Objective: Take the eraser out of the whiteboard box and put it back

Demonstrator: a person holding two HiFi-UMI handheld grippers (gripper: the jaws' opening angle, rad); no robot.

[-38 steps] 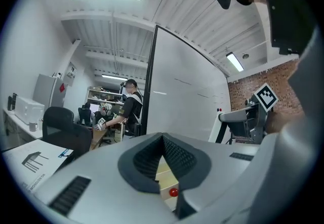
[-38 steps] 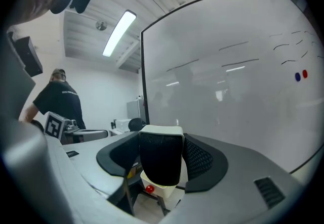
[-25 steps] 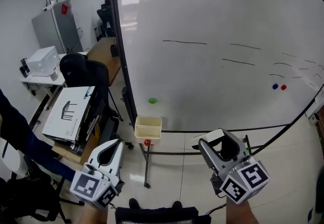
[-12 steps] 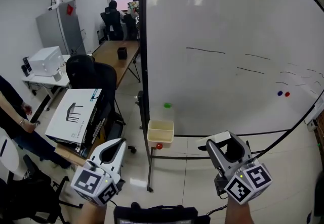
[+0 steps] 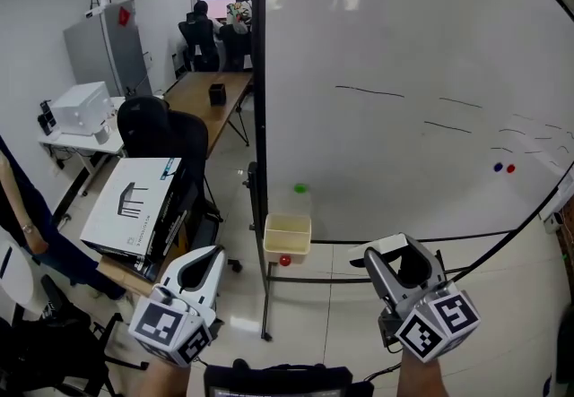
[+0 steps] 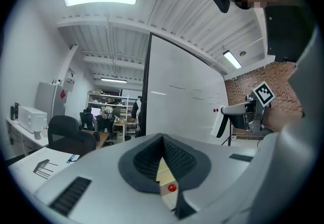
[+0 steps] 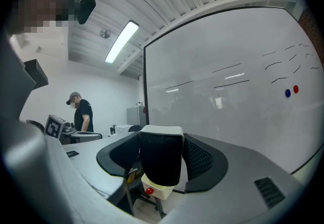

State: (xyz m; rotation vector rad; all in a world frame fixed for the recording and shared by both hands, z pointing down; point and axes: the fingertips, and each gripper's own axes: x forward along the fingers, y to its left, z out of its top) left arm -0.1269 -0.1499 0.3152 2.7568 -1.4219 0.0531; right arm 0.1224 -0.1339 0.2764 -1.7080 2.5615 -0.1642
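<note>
The cream whiteboard box (image 5: 287, 237) hangs at the lower left corner of the whiteboard (image 5: 413, 46), above a red magnet (image 5: 284, 260). My right gripper (image 5: 395, 257) points level toward the board and is shut on the eraser (image 5: 378, 249), white-backed with black felt. In the right gripper view the eraser (image 7: 161, 160) fills the gap between the jaws of that gripper (image 7: 161, 153), with the box (image 7: 158, 189) showing just beneath it. My left gripper (image 5: 210, 254) is held low left of the box, shut and empty. Through its narrow slit (image 6: 163, 139) the box (image 6: 163, 176) is visible.
A green magnet (image 5: 300, 188) and blue and red magnets (image 5: 503, 168) sit on the board. The board's stand (image 5: 264, 297) is below the box. At left are a cardboard carton (image 5: 130, 202), a black chair (image 5: 157, 131), a wooden desk (image 5: 202, 90) and a person's arm (image 5: 22, 207).
The head view has swung left, so board and box sit further right in the picture. Both grippers drifted slightly sideways; the eraser stays held.
</note>
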